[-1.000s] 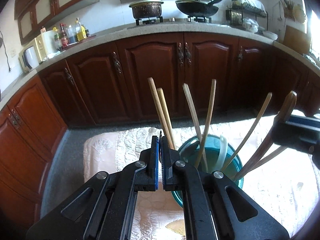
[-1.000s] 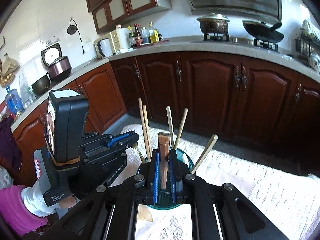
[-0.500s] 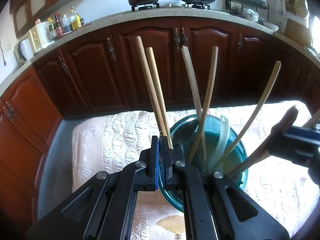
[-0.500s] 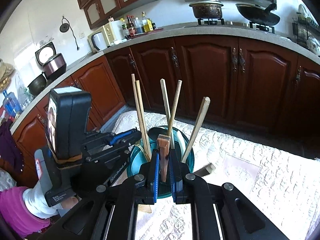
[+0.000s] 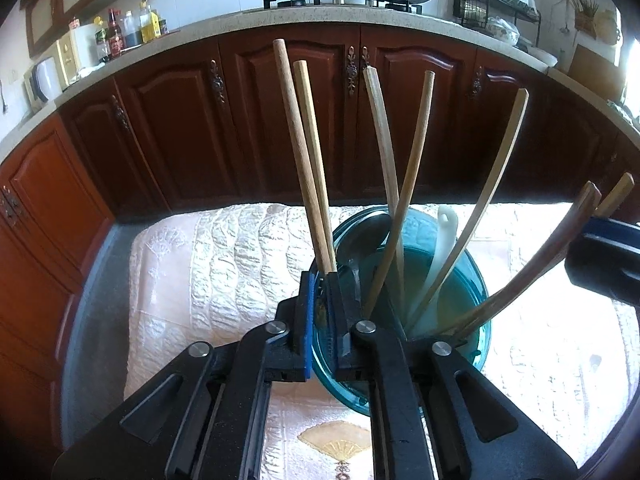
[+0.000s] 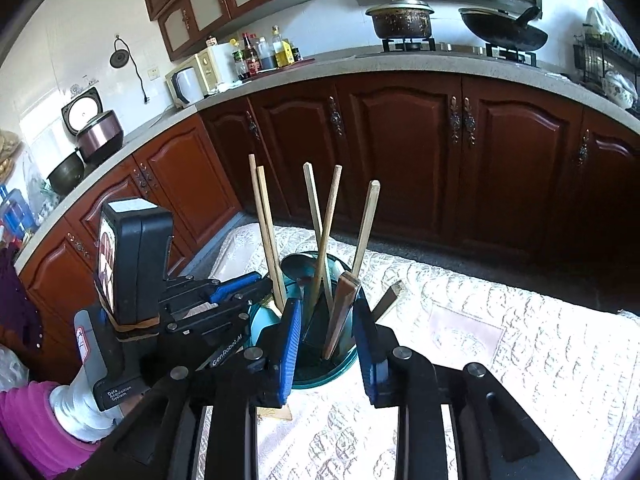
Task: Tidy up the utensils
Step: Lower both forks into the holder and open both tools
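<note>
A teal transparent holder point(image 5: 476, 280) stands on the cloth with several wooden utensils, a white spoon point(image 5: 444, 232) and a black ladle point(image 6: 300, 266) in it. My left gripper point(image 5: 320, 300) sits at the holder's near rim. Its jaws are opening, with a narrow gap around the lower ends of two wooden chopsticks point(image 5: 308, 160) that stand in the holder. My right gripper point(image 6: 326, 308) is opening too. A dark wooden spatula handle point(image 6: 344, 312) leans between its blue pads point(image 6: 290, 336) with neither pad touching it. The left gripper point(image 6: 256, 284) reaches in from the left in the right wrist view.
A cream quilted cloth point(image 5: 220, 272) covers the table under the holder. Dark red cabinets point(image 5: 280, 120) run behind it, under a counter with a pot point(image 6: 400, 20) and a wok point(image 6: 504, 32). A person's pink sleeve point(image 6: 28, 420) shows at lower left.
Both pairs of jaws have parted from shut. The left gripper sank with the two chopsticks into the holder. The dark handle now leans loose between the right pads.
</note>
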Demonstrator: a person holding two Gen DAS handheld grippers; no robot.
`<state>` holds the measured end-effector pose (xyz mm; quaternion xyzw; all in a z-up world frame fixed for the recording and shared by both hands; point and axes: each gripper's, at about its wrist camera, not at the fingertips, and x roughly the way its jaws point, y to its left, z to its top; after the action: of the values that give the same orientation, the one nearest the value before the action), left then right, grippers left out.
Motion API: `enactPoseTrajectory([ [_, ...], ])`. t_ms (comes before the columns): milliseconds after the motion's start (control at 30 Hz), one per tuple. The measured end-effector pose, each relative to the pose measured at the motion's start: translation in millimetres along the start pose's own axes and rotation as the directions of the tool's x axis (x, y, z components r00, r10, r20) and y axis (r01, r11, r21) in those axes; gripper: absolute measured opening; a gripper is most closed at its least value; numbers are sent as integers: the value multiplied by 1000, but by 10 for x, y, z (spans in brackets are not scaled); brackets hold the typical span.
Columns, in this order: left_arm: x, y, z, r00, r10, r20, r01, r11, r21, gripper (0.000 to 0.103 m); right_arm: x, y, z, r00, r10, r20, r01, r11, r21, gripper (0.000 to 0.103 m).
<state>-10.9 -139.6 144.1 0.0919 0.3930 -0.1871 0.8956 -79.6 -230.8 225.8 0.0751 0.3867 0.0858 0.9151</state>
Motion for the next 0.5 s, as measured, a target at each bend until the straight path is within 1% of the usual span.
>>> enactPoseTrajectory([
  [33, -1, 9, -4, 1000, -5, -3, 5, 1000, -6, 14, -20, 4, 1, 1000, -2, 3, 2, 1000, -1, 25],
  [100, -19, 21, -14, 1000, -15, -7, 14, 1000, -19, 26, -66, 8, -1, 1000, -5, 11, 5, 1000, -1, 27],
  [167, -53, 29, -22, 1000, -24, -3, 23, 999, -30, 32, -131, 10, 7, 1000, -7, 24, 7, 1000, -3, 28],
  [233, -99, 30, -24, 1000, -28, 2, 28, 999, -37, 34, -182, 25, 20, 999, -12, 36, 13, 1000, -6, 30],
  [367, -217, 31, -32, 999, -38, 20, 39, 998, -46, 43, -306, 57, 40, 997, -29, 68, 30, 999, -19, 32],
  [500, -349, 32, -50, 999, -38, 38, 40, 998, -46, 45, -415, 72, 66, 995, -39, 96, 41, 999, -20, 33],
])
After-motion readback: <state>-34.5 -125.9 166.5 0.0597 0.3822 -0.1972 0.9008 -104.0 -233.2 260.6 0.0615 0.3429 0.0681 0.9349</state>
